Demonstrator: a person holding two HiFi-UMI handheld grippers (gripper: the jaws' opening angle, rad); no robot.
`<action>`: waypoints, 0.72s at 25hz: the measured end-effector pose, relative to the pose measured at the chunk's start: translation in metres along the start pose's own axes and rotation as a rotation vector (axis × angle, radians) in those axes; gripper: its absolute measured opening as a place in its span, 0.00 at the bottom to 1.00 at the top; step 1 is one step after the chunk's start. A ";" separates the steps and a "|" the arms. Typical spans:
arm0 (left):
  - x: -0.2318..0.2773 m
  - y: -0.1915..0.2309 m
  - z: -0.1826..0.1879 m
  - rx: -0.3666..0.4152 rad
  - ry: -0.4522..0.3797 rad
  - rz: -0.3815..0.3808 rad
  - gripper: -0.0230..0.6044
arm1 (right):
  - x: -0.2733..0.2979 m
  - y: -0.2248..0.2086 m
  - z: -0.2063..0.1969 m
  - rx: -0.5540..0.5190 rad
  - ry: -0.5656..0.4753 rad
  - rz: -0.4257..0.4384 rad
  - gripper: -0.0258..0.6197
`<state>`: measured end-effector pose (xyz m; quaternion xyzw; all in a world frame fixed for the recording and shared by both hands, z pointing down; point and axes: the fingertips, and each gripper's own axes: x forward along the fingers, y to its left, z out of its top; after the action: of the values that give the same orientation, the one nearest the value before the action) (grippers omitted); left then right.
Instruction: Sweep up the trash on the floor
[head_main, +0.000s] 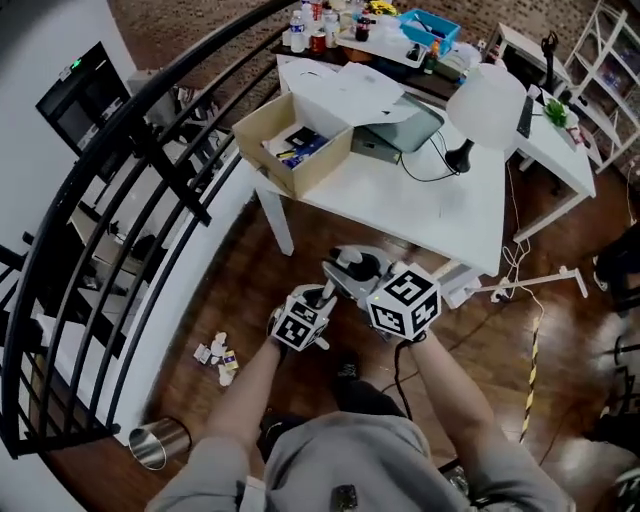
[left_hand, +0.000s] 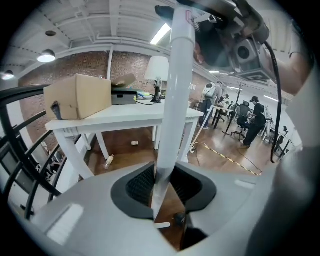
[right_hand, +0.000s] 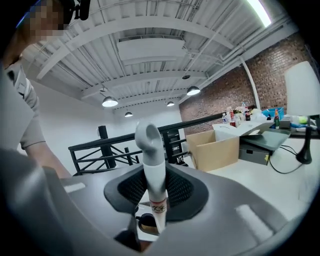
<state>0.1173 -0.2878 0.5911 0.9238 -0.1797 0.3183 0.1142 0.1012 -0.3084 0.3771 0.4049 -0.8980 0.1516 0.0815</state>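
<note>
Small heap of trash (head_main: 218, 355), crumpled wrappers, on the floor (head_main: 250, 300) by the railing (head_main: 150, 150). In head view it sits left of both grippers, well apart from the jaws. Jaws of the left gripper (left_hand: 161, 186) are clenched on the white handle (left_hand: 176, 100), which runs up and away between them. Beyond it a bottle (left_hand: 109, 161) lies on the floor under the desk (left_hand: 125, 116). Jaws of the right gripper (right_hand: 156, 192) are clenched on the handle just below its looped top end.

Containers:
- steel bin (head_main: 160, 443) on the floor near the heap, inside not readable
- open cardboard box (head_main: 320, 165) on the desk corner, holding a blue item and dark bits
- blue tray (head_main: 430, 25) further back, contents unclear
</note>
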 end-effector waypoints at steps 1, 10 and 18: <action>0.014 -0.003 0.006 -0.007 0.000 0.002 0.20 | -0.006 -0.013 -0.004 0.000 0.006 -0.001 0.18; 0.098 -0.002 0.009 -0.121 0.027 0.062 0.20 | -0.010 -0.077 -0.044 -0.033 0.047 -0.008 0.18; 0.107 0.005 -0.002 -0.219 0.040 0.022 0.31 | -0.001 -0.119 -0.058 -0.001 0.049 -0.004 0.18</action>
<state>0.1927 -0.3200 0.6603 0.8972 -0.2213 0.3163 0.2147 0.1928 -0.3620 0.4562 0.4027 -0.8951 0.1607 0.1038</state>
